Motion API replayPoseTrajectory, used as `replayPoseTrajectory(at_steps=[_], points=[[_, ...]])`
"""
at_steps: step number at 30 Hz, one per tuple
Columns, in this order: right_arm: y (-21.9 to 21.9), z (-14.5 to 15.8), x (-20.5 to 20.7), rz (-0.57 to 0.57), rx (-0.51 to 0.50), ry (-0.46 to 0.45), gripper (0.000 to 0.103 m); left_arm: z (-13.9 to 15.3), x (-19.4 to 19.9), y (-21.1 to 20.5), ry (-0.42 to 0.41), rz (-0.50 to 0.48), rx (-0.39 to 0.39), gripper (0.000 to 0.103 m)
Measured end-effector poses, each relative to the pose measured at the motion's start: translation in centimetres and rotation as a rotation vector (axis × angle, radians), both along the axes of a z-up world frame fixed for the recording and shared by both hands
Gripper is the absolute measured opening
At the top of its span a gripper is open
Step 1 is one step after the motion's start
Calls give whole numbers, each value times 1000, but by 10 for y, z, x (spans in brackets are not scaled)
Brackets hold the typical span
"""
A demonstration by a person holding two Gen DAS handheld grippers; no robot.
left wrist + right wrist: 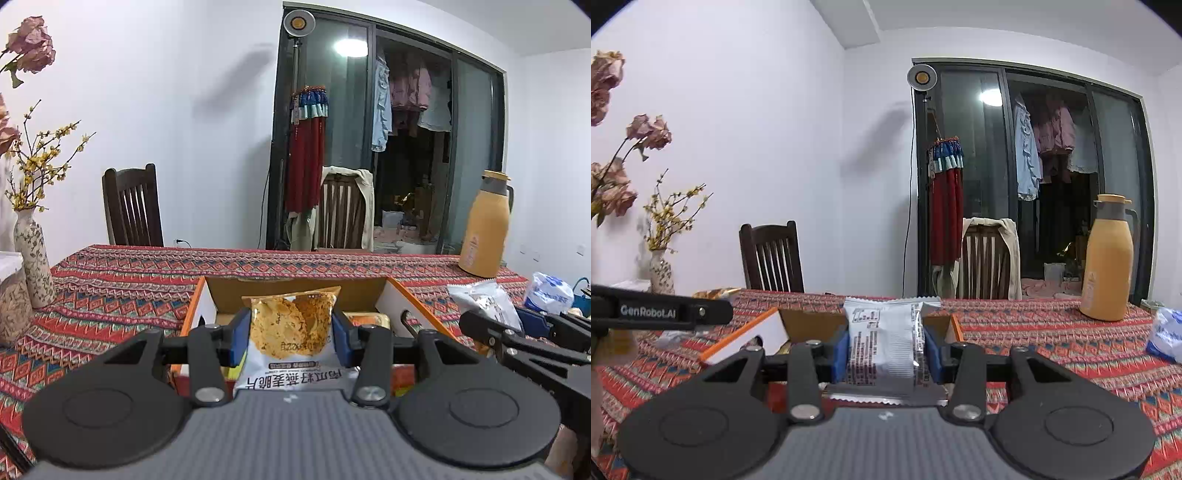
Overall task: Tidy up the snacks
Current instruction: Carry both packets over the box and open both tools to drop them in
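I have the left gripper [291, 328] with its blue fingers [240, 334] pinching a crisp packet [290, 325] from both sides, the packet standing upright between them with its printed text upside down to me. Just beyond and below those fingers sits the open cardboard box [207, 295] with orange edges, on the patterned desk [129, 280]; more wrapped snacks lie inside it, below the packet. My right gripper [886, 350] has its fingers [840, 350] pressed onto a silver-white snack packet [886, 332], held upright, its crimped lower edge resting against the gripper body. The same box lies ahead of and to the left of these fingers. Far ahead on the right stands an orange thermos [1108, 262]; far to the left a vase [31, 254] with yellow sprigs.
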State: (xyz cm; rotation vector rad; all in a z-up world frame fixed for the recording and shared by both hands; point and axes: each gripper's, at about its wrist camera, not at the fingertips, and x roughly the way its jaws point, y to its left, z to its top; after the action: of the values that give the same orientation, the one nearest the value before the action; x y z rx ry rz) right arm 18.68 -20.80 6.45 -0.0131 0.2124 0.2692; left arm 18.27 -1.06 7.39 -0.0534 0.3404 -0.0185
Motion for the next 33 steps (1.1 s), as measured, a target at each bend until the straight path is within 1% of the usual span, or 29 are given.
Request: replayPoseTrajectory(at_steps=[9,16,19,21,24,25,28,33], points=[[15,20,66,9,-14,-12,41,7,53,6,6,34,0,46],[19,19,120,1,-12,-3,41,0,105,8,35,70,7,46],[15,10,142,-2,-1,27,41,-10,125,11,50,84,3,46],[13,0,154,-4,-1,72,41,-23,136,14,70,85,-5,46],[13,-9,164,3,2,121,41,-40,154,19,152,79,-5,45],[12,-11,164,6,0,129,41,-43,157,20,163,84,-2,45],[16,-19,171,9,-9,170,41,-51,158,19,177,90,12,45],[15,-30,172,2,-22,205,41,-52,152,15,160,92,26,45]])
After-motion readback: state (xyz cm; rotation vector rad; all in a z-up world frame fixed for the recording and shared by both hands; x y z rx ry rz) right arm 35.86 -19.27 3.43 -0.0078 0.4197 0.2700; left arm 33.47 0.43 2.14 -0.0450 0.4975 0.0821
